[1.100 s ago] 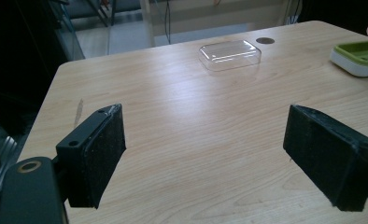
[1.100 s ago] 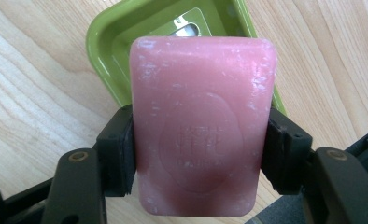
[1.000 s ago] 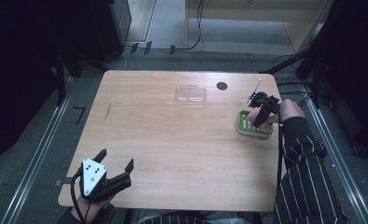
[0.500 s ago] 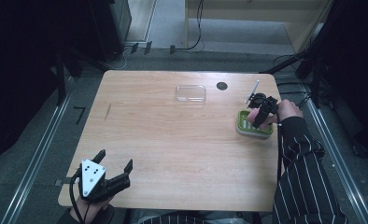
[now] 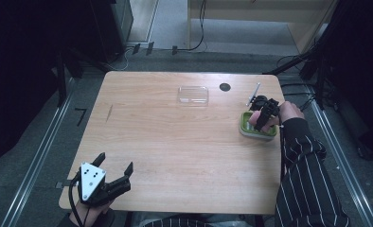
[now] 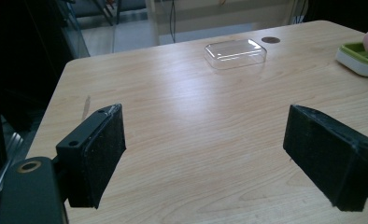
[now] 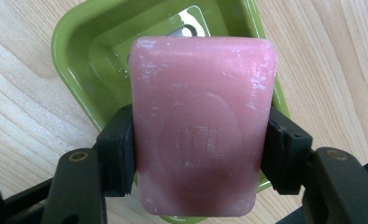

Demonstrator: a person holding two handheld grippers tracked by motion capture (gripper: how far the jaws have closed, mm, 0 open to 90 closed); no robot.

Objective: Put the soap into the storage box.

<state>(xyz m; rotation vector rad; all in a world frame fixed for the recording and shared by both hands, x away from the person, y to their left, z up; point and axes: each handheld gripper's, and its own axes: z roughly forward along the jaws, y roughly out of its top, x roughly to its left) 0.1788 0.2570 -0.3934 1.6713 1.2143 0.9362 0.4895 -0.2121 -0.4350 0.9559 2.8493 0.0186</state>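
Soap [image 7: 198,135], a pink, chalky bar stamped with an oval, sits clamped in my right gripper [image 7: 198,154] above the glossy green dish [image 7: 86,60]; my left gripper [image 6: 219,154] gapes wide, holding nothing, over the woodgrain table [image 6: 187,107].

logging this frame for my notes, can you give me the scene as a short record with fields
setting: wooden table, person holding a gripper in each hand
left gripper: jaws wide open, holding nothing, at the near left corner
right gripper: jaws shut on the two long sides of a pink soap bar
soap position: over the green soap dish; whether it touches the dish cannot be told
other items: clear plastic lid lying alone at the far side; dark round spot beside it
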